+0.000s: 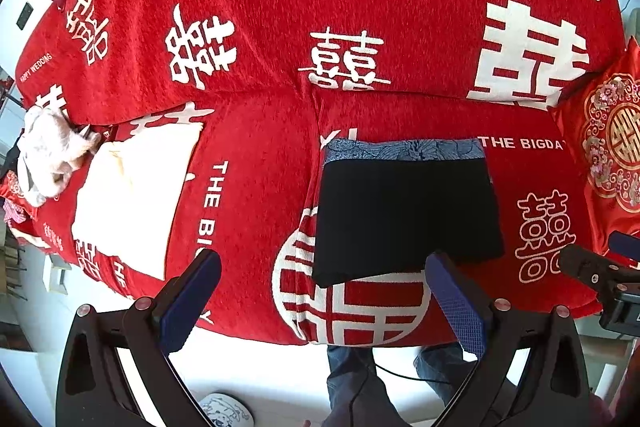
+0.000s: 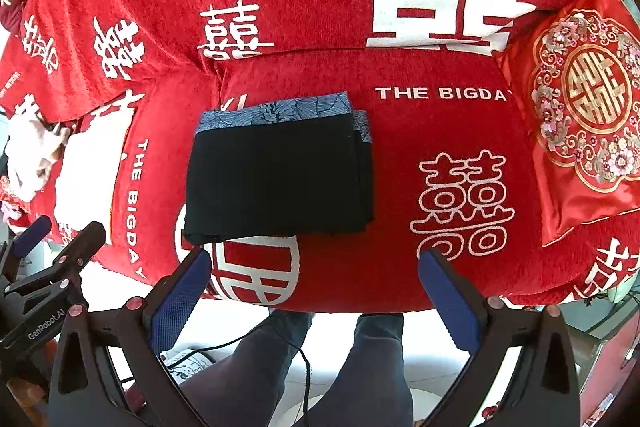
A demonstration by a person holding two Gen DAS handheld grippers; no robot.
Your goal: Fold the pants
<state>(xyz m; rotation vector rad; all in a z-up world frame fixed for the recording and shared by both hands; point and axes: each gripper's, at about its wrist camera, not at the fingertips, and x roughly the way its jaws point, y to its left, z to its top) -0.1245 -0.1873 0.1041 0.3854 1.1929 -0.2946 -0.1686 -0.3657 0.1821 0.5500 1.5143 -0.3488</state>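
At the near edge of the sofa seat, the left claw [image 1: 324, 267] is hanging with its two blue-padded fingers [image 1: 192, 303] spread wide and gripping nothing, its right finger tip lying just at the near edge of the folded pants [image 1: 404, 215]. Beside it, the right claw [image 2: 316, 263] is likewise standing wide and gripping nothing, just short of the same bundle, with the other tool showing at its left. Those pants [image 2: 276, 179] are lying as a compact black rectangle on the seat of the red sofa cover [image 1: 256, 187], with a blue patterned band [image 1: 404, 149] showing along the far edge. Farther left, a cream cloth [image 1: 132, 203] and a rumpled white garment [image 1: 52, 155] are resting on the seat. Off to the right, an embroidered red cushion [image 2: 580, 115] is leaning at the sofa's end.
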